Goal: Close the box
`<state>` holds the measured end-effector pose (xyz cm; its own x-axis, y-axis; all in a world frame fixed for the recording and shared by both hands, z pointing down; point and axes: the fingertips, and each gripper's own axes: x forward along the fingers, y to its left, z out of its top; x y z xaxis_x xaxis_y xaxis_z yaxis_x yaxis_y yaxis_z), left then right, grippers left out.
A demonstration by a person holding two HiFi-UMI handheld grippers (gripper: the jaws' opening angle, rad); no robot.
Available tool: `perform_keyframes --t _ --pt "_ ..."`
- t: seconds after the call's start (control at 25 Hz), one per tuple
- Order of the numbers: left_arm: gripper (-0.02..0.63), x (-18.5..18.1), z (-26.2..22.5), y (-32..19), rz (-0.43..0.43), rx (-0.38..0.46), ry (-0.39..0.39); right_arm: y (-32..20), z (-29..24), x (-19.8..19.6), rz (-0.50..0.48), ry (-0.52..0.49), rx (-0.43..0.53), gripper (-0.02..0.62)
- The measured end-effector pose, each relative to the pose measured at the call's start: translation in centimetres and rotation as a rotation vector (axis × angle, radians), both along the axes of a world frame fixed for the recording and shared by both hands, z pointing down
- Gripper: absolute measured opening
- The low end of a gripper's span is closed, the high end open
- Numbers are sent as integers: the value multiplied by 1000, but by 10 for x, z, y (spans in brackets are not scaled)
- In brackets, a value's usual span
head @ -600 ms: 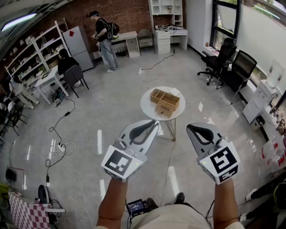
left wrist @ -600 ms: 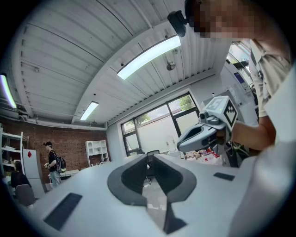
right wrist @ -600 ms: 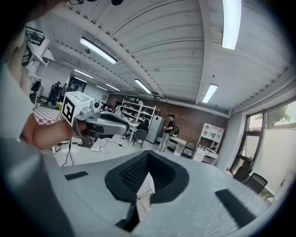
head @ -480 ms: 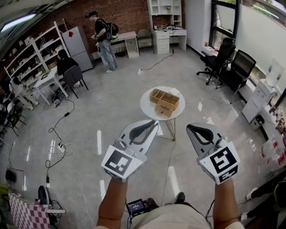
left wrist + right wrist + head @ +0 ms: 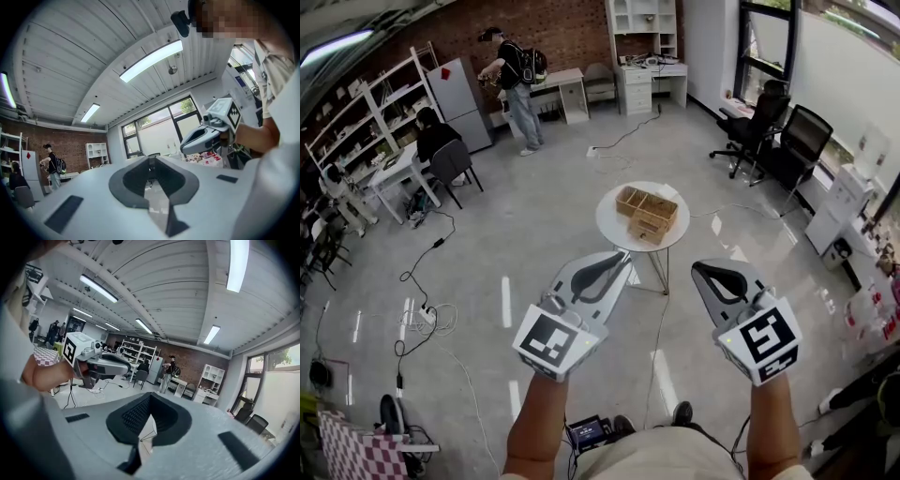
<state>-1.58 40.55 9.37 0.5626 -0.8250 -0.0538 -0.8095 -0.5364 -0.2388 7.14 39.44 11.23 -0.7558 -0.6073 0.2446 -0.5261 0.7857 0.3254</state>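
Two claws show in the head view, and neither is near the work. The light wooden box with open-topped compartments sits about the middle of the round white table, which stands out on the floor at twelve o'clock from the person. The left claw hangs at seven o'clock of the table and the right claw at five o'clock, both well apart from the box. The compartments look uncovered; any lid or flap is too small to make out.

In the left gripper view, the left claw has its jaws drawn together with nothing between them. The right claw floats at two o'clock, and the box is out of sight.

In the right gripper view, the right claw is likewise closed up and empty, with the left claw at ten o'clock. No box shows here either.

By my reading the closing has not begun. The approach, finding the lid and shutting it all remain.
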Motion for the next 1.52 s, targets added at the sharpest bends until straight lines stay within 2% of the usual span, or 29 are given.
perform_keyframes --t 0.32,0.44,0.72,1.0,1.52 --pt "37 -27 1 4 14 12 10 0 -3 -26 26 -13 26 -8" --pt "37 -34 3 -1 14 7 12 -2 -1 -34 23 -39 7 -6" --pt "38 -42 16 -23 3 -21 16 -33 9 -39 26 -32 3 -6" --pt "37 -41 25 -67 -36 -40 -7 -84 20 -41 -21 -46 -20 -6" --pt "37 -16 44 -195 -120 -86 -25 -217 41 -27 -117 -55 -77 -6"
